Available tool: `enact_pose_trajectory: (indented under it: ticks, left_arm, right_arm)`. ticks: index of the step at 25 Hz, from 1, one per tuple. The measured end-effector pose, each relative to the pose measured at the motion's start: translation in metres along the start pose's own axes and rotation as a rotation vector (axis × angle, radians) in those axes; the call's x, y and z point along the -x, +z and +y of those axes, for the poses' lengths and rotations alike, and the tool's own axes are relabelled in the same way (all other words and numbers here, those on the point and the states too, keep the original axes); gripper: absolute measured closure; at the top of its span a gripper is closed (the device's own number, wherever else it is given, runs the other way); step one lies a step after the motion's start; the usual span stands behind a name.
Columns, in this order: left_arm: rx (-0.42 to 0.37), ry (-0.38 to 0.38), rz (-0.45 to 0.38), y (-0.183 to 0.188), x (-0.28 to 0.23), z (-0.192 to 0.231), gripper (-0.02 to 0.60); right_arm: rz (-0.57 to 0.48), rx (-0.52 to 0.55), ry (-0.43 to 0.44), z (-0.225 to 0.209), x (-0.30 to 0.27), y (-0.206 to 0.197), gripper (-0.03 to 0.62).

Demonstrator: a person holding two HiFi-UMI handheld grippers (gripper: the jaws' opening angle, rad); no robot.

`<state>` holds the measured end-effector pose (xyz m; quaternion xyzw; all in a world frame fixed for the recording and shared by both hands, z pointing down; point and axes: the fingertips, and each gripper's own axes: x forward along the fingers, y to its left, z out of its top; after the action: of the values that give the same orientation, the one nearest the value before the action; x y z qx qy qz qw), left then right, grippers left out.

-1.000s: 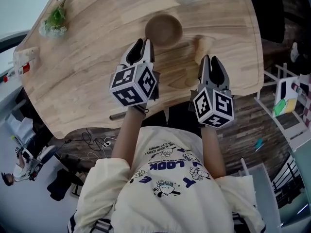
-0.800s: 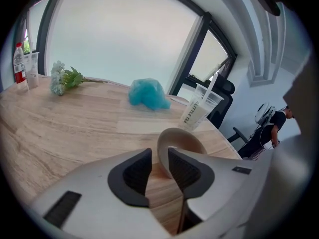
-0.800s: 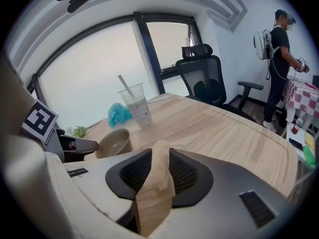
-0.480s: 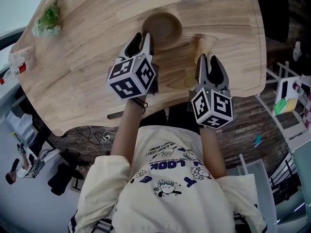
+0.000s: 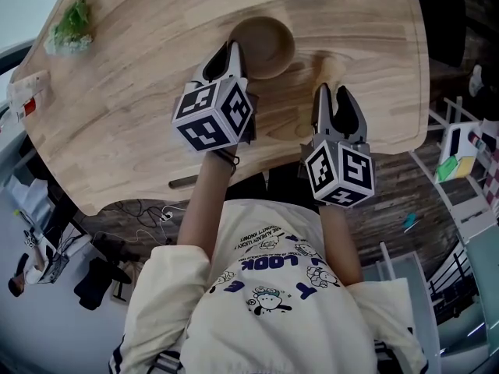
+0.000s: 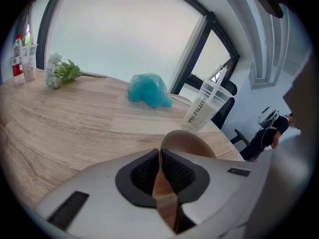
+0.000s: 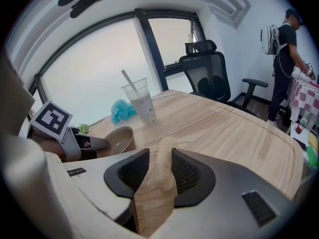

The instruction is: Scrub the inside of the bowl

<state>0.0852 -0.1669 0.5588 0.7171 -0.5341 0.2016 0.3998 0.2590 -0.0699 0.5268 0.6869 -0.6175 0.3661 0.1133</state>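
Note:
A brown wooden bowl (image 5: 269, 44) stands upright on the wooden table (image 5: 132, 107). My left gripper (image 5: 228, 54) is shut on the bowl's near-left rim; in the left gripper view the thin bowl wall (image 6: 192, 142) runs between the pads of the left gripper (image 6: 160, 156). A pale loofah scrubber (image 5: 327, 70) lies on the table to the right of the bowl. My right gripper (image 5: 334, 93) has just been opening, and the scrubber (image 7: 162, 169) lies loose between the spread jaws of the right gripper (image 7: 158, 156). The bowl (image 7: 117, 139) shows at the left of the right gripper view.
Behind the bowl stand a plastic cup with a straw (image 7: 140, 102) and a blue crumpled cloth (image 6: 148, 91). A sprig of flowers (image 5: 70, 26) and small bottles (image 6: 20, 59) sit at the far left. The table's near edge (image 5: 257, 174) is close to my body. An office chair (image 7: 209, 78) stands beyond.
The right jaws have spread wider around the scrubber. The left gripper has sunk a little at the bowl's rim.

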Motion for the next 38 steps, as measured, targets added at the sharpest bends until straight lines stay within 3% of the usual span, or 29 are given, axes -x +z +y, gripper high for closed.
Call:
enact_pose_trajectory:
  ticks: [7,15,20,26,38]
  left_arm:
    - [0.006,0.004,0.011,0.000,0.005,0.004,0.537]
    - [0.026,-0.010,0.012,0.001,0.016,0.012,0.537]
    - [0.030,-0.022,-0.012,0.008,0.026,0.014,0.537]
    - [0.022,-0.034,-0.033,0.016,0.040,0.016,0.537]
    - [0.011,-0.046,-0.107,0.026,0.087,0.021,0.537]
  right_arm:
    - [0.056,0.044,-0.028,-0.003,-0.013,-0.013,0.473]
    - [0.049,0.093,-0.061,-0.013,-0.018,-0.012,0.497]
    - [0.030,0.024,-0.013,-0.002,-0.012,-0.001,0.505]
    - [-0.041,0.018,0.065,0.034,0.003,0.023,0.507]
    - [-0.162,0.096,0.257,0.128,0.044,0.056,0.508]
